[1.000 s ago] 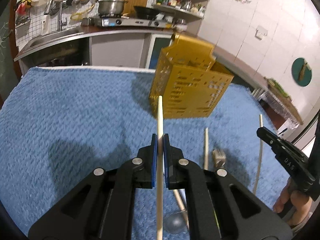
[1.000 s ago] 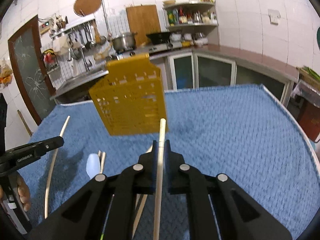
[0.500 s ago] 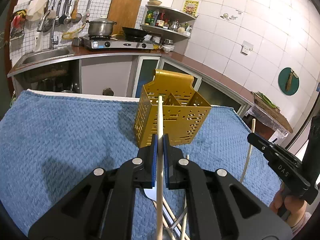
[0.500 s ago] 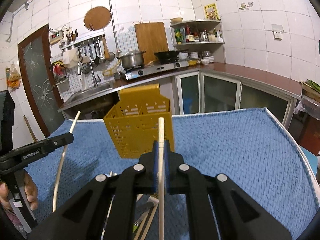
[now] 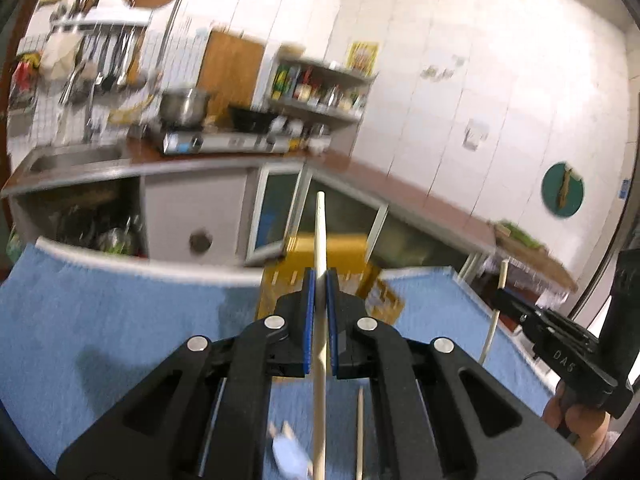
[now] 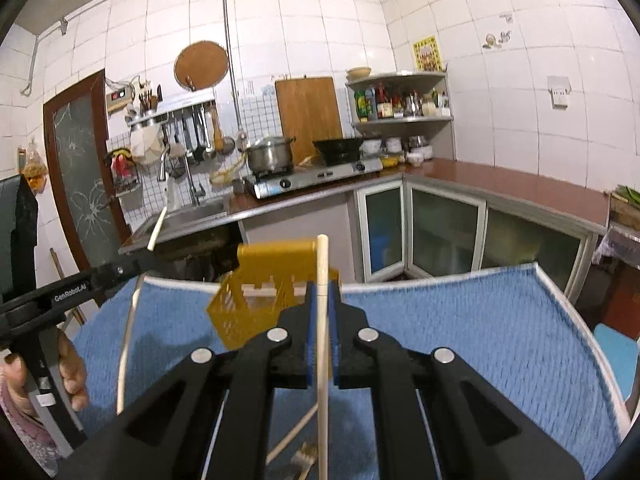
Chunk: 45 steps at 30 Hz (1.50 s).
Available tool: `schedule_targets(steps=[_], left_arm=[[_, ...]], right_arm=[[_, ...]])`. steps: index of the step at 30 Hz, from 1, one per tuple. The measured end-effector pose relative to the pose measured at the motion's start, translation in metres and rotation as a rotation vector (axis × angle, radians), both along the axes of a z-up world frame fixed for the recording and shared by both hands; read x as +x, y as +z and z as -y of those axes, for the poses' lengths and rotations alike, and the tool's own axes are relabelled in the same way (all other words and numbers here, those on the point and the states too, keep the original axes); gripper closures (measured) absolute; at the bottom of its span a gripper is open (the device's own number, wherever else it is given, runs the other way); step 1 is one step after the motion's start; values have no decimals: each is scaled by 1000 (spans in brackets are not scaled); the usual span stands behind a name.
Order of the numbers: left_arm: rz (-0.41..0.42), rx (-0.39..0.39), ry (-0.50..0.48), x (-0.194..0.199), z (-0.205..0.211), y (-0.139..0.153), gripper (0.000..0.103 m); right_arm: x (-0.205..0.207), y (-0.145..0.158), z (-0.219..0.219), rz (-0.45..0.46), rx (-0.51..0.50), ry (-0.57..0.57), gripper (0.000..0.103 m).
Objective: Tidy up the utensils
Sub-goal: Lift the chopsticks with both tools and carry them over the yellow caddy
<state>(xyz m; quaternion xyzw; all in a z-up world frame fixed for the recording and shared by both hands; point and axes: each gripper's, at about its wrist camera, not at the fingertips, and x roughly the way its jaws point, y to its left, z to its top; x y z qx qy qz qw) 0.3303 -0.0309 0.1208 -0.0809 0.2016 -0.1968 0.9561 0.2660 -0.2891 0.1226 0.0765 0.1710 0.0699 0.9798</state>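
Observation:
My left gripper (image 5: 319, 280) is shut on a pale wooden chopstick (image 5: 320, 232) that points up past the fingertips. My right gripper (image 6: 322, 292) is shut on a second chopstick (image 6: 322, 264), also upright. Both are raised above the blue towel (image 6: 460, 320). The yellow slotted utensil holder (image 6: 260, 296) stands on the towel just beyond both grippers and also shows in the left wrist view (image 5: 344, 252). More chopsticks (image 5: 359, 432) and a white spoon (image 5: 288, 452) lie on the towel below. The left gripper also shows in the right wrist view (image 6: 136, 268), and the right gripper in the left wrist view (image 5: 504, 300).
A fork (image 6: 304, 460) and a loose chopstick (image 6: 292, 436) lie on the towel under the right gripper. Behind the table run a kitchen counter with a stove (image 6: 316, 178), pot (image 6: 269, 156) and sink (image 6: 188, 216). The table edge (image 6: 560, 292) is at right.
Both grippers have lifted and tilted up with their chopsticks. The holder now sits lower in both views, partly behind the fingertips. The left wrist view is motion-blurred.

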Motion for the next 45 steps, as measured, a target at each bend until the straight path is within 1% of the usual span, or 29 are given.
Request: schedule_targets(steps=[2, 6, 8, 11, 15, 19, 21, 27, 31, 35, 39, 45], left_arm=[[42, 12, 9, 7, 7, 10, 99], [145, -8, 29, 25, 17, 27, 99], [211, 11, 56, 38, 25, 33, 99], [273, 44, 89, 57, 36, 36, 99], [305, 31, 88, 82, 45, 37, 99], [355, 56, 109, 101, 52, 34, 99], [357, 60, 120, 111, 53, 30, 99], [339, 71, 125, 125, 56, 8, 99], [316, 81, 126, 124, 54, -6, 99], [294, 98, 133, 119, 49, -14, 99], [254, 93, 138, 110, 43, -19, 99], [226, 124, 150, 94, 39, -30, 99]], right_arm=[[8, 12, 3, 22, 6, -4, 97], [34, 38, 9, 72, 39, -13, 97], [48, 49, 11, 96, 57, -14, 97], [66, 62, 9, 135, 64, -19, 97], [89, 75, 7, 178, 75, -28, 97], [110, 84, 5, 209, 83, -34, 97], [120, 84, 2, 219, 76, -32, 97], [137, 61, -9, 230, 23, -26, 97], [142, 39, -10, 203, 16, -12, 97], [142, 15, -9, 165, 5, -3, 97], [139, -7, -7, 136, 12, 6, 97], [133, -28, -14, 102, -16, 13, 97]])
